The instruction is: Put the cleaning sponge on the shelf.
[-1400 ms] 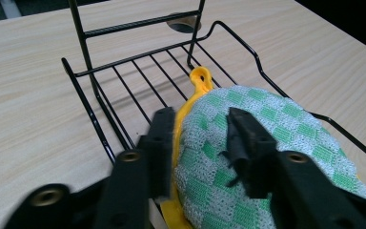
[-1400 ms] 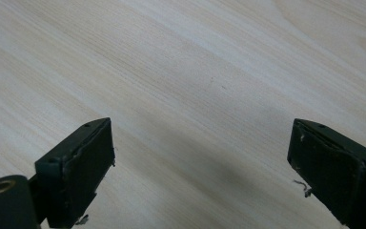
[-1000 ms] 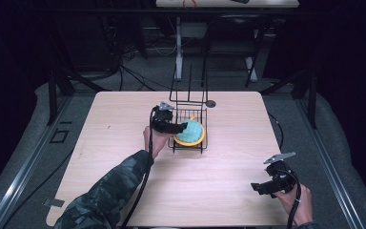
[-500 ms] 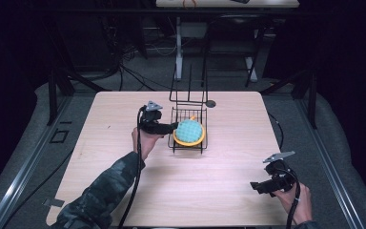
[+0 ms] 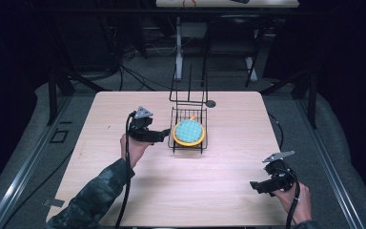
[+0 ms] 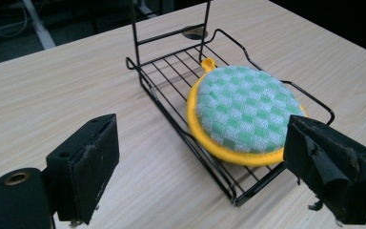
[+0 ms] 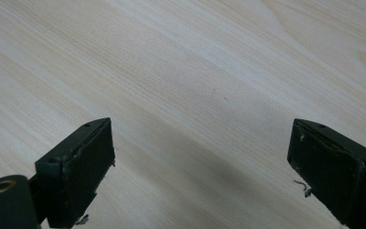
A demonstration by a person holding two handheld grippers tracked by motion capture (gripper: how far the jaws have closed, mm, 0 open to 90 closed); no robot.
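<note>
Pale wood-grain table (image 5: pixel 124 109) carries all items noted. Landmark: black wire rack (image 5: pixel 189 141), standing near the table's far middle, with an upright frame at its far end. Round pot holder (image 5: pixel 189 132), green-and-white check with a yellow rim and small loop, lies flat inside the rack's tray, at the end away from the upright frame; its rim touches the wire floor. Left gripper (image 5: pixel 164 135) sits just beside the rack, on its left as seen from the high view, pointed at it. Its jaws have just been opening and stand wide, released, nothing between them; the pot holder is clear of both pads. Right gripper (image 5: pixel 252 185) is well apart from the rack, near the table's front right edge, jaws spread over bare wood, gripping nothing.
</note>
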